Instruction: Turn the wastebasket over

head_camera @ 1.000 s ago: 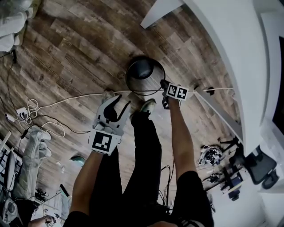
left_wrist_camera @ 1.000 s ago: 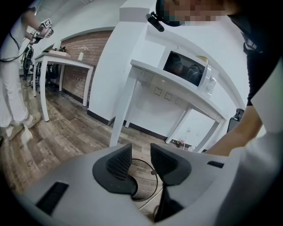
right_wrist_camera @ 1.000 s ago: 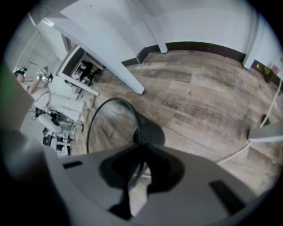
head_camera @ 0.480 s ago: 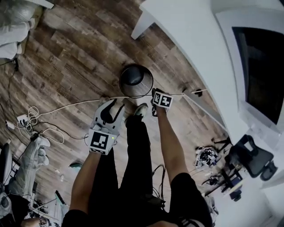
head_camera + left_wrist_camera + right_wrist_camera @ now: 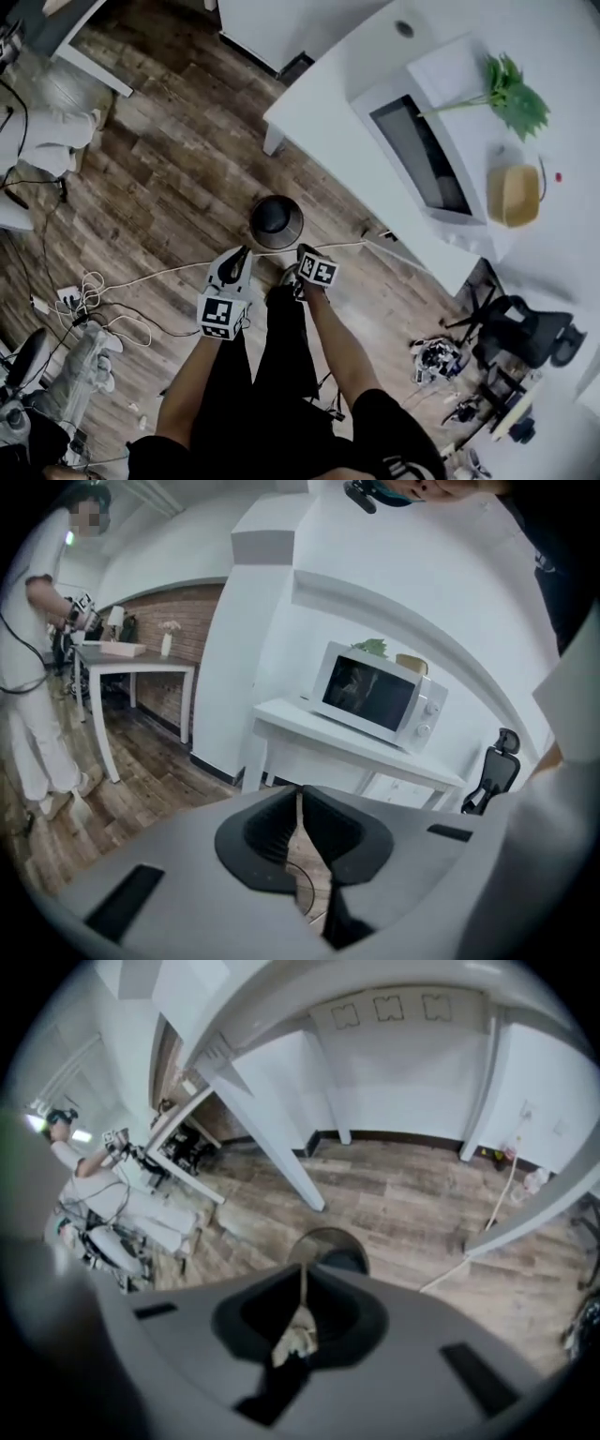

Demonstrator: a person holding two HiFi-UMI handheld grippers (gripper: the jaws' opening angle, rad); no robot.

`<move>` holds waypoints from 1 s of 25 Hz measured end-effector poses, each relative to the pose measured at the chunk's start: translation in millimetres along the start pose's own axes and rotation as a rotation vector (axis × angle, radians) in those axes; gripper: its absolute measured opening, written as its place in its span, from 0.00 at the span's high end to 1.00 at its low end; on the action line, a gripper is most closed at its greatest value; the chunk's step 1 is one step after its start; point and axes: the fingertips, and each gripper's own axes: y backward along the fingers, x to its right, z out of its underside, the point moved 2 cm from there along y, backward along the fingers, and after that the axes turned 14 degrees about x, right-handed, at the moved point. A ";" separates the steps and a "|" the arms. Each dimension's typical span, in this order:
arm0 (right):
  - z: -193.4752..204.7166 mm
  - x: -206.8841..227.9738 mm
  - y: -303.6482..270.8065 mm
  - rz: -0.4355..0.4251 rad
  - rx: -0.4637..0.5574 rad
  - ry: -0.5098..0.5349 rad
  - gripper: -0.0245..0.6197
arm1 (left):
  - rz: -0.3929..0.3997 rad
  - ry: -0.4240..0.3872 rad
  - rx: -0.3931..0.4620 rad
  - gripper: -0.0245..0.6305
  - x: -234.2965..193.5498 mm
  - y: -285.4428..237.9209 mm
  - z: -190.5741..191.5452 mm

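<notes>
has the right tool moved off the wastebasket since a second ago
Yes. It was at the wastebasket rim; now the right tool is raised and pulled back toward the person's legs, clear of the rim, jaws closing on nothing.

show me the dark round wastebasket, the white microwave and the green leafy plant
dark round wastebasket [image 5: 276, 221]: head view, its middle
white microwave [image 5: 418, 155]: head view, dark door glass
green leafy plant [image 5: 514, 96]: head view, leaves

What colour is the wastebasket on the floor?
The wastebasket is black; the head view shows it best.
</notes>
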 end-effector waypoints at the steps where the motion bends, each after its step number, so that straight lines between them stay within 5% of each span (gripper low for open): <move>1: -10.4 -8.5 14.2 0.005 0.028 -0.003 0.89 | -0.016 -0.012 0.009 0.90 0.8 4.5 -13.2; 9: -89.9 -76.5 133.9 -0.075 0.213 0.045 0.90 | -0.016 -0.039 -0.006 0.91 29.1 37.7 -87.9; 25: -243.7 -180.7 353.4 -0.284 0.675 0.218 0.90 | 0.068 -0.100 0.186 0.91 107.2 77.7 -249.0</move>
